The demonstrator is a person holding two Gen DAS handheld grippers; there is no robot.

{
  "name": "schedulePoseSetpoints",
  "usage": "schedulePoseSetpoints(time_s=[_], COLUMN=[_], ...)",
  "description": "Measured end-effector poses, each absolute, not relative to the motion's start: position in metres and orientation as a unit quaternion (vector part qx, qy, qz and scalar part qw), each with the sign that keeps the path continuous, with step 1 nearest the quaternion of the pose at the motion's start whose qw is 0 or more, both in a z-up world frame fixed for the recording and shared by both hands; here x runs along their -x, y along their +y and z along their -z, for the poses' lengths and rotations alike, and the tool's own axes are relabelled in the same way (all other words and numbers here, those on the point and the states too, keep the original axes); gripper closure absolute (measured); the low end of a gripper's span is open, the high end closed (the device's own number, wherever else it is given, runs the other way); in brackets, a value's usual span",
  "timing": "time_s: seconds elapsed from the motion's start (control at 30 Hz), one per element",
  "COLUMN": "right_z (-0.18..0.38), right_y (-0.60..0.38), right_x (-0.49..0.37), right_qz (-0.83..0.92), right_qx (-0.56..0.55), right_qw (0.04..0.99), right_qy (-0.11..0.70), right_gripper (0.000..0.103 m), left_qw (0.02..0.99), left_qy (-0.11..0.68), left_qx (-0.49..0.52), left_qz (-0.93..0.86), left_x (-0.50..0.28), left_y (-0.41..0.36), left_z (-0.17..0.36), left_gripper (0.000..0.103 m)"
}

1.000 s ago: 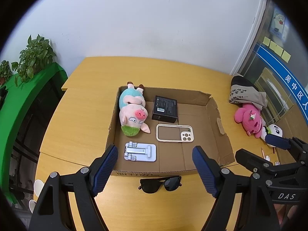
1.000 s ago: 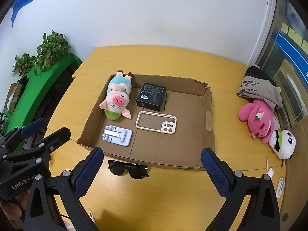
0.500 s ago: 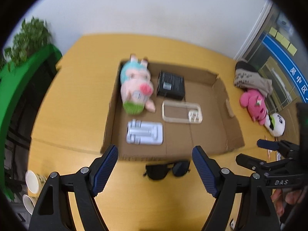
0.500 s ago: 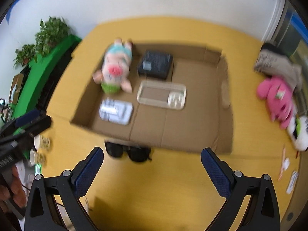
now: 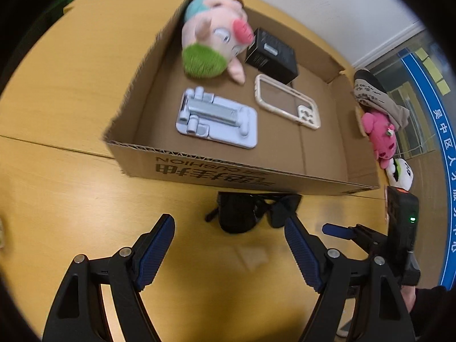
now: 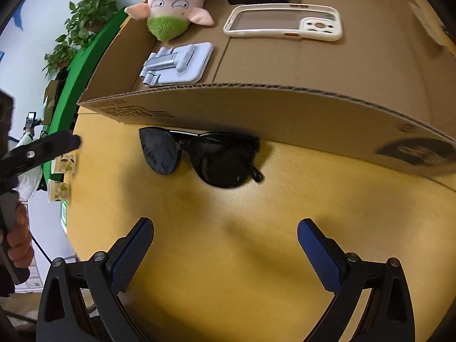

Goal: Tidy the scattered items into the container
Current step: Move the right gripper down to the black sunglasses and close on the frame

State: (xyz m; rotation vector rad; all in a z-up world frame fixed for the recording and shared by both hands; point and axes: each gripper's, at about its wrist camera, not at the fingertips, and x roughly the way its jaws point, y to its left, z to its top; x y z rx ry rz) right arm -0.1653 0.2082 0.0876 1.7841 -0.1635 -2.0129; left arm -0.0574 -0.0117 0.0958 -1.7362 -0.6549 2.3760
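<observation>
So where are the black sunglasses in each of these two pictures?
Left wrist view: the sunglasses lie on the table just below the cardboard box's printed front wall, right of centre and above the gripper's blue pads.
Right wrist view: the sunglasses sit left of centre, again on the table against that front wall.
Shared landmark: the grey phone stand inside the box.

The left gripper points steeply down at the table, its two blue-padded fingers spread wide with nothing between them. The right gripper tilts down the same way beside it, its blue pads also set far apart and empty. A hand wraps the left gripper's handle at the right wrist view's left edge.
</observation>
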Motion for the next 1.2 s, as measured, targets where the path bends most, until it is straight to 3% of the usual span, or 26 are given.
schedulePoseSetpoints(time_s=[0.13,0.27,0.47,0.6,0.77,0.97,1.03,1.1,1.2], right_z=[-0.080,-0.075,-0.069,-0.069,-0.067,-0.077,-0.086,-0.093,-0.092], right_y=[0.206,0.187,0.174,0.164,0.159,0.145,0.147,0.150,0.145], right_x=[0.176,0.186,0.201,0.200,0.177,0.127,0.123,0.128,0.143], right_qz=[0.747,0.756,0.765,0.757,0.733,0.677,0.685,0.699,0.705], right_qx=[-0.628,-0.617,-0.606,-0.607,-0.627,-0.652,-0.642,-0.630,-0.623], right_qw=[0.205,0.216,0.217,0.242,0.263,0.341,0.344,0.337,0.338], right_qy=[-0.076,-0.031,-0.022,-0.013,-0.001,0.014,0.028,0.037,0.040], right_gripper=[0.001,0.004,0.021,0.046,0.052,0.052,0.046,0.030,0.029], left_qw=[0.085,0.098,0.101,0.105,0.114,0.096,0.079,0.063,0.060], left_qy=[-0.204,-0.201,-0.225,-0.216,-0.218,-0.243,-0.262,-0.273,-0.276], left_qx=[0.563,0.563,0.539,0.543,0.546,0.588,0.605,0.617,0.632], left_qz=[-0.796,-0.796,-0.805,-0.805,-0.801,-0.765,-0.748,-0.735,-0.722], left_x=[0.063,0.068,0.079,0.083,0.079,0.070,0.067,0.062,0.055], left_y=[0.000,0.009,0.005,0.008,0.004,-0.012,-0.020,-0.025,-0.023], left_z=[-0.071,-0.058,-0.054,-0.051,-0.050,-0.044,-0.041,-0.037,-0.033], left_gripper=[0.024,0.024,0.025,0.025,0.025,0.025,0.025,0.025,0.025])
